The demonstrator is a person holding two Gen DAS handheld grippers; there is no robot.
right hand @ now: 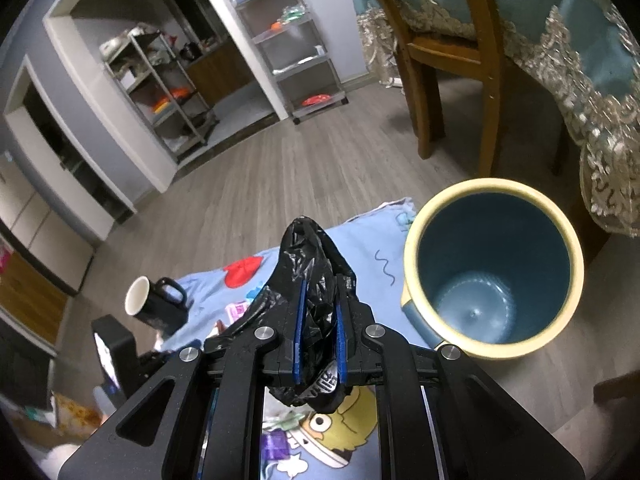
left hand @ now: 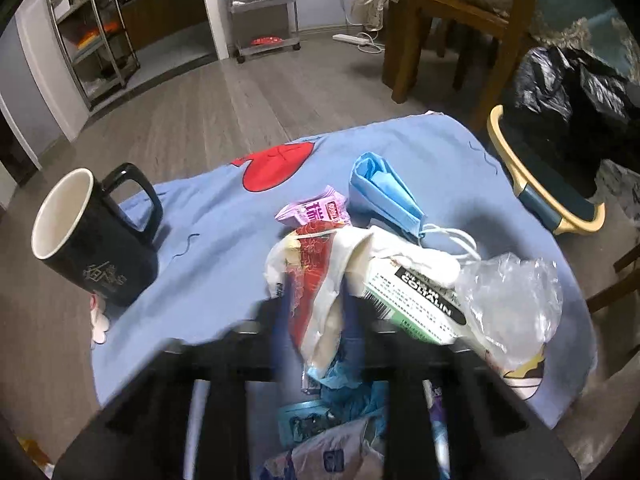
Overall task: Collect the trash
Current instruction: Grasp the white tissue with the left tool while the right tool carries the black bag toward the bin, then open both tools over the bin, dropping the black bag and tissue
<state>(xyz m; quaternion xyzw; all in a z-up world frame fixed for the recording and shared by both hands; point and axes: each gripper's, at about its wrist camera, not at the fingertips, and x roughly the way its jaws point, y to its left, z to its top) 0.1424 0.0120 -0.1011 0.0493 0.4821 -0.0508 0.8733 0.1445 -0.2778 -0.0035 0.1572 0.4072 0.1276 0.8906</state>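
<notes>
Readable on the white-and-green box [left hand: 416, 304]: "COLTALIN" in white capitals on a black band. Surrounding small print illegible. Chinese characters on the pink wrapper [left hand: 316, 212] and gold script on the black mug [left hand: 96, 240], undecipherable.

glossy crinkled plastic bag [right hand: 312, 280], glazed bin [right hand: 494, 270], cloth sheet [left hand: 224, 208].

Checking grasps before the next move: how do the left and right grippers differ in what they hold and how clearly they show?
The left gripper pinches a crumpled red-and-white wrapper over the trash pile; the right gripper clamps a black trash bag beside the bare blue bin. The left appears motion-blurred, the right sharp. Both are shut on thin, crumpled plastic above the blue cloth.
</notes>
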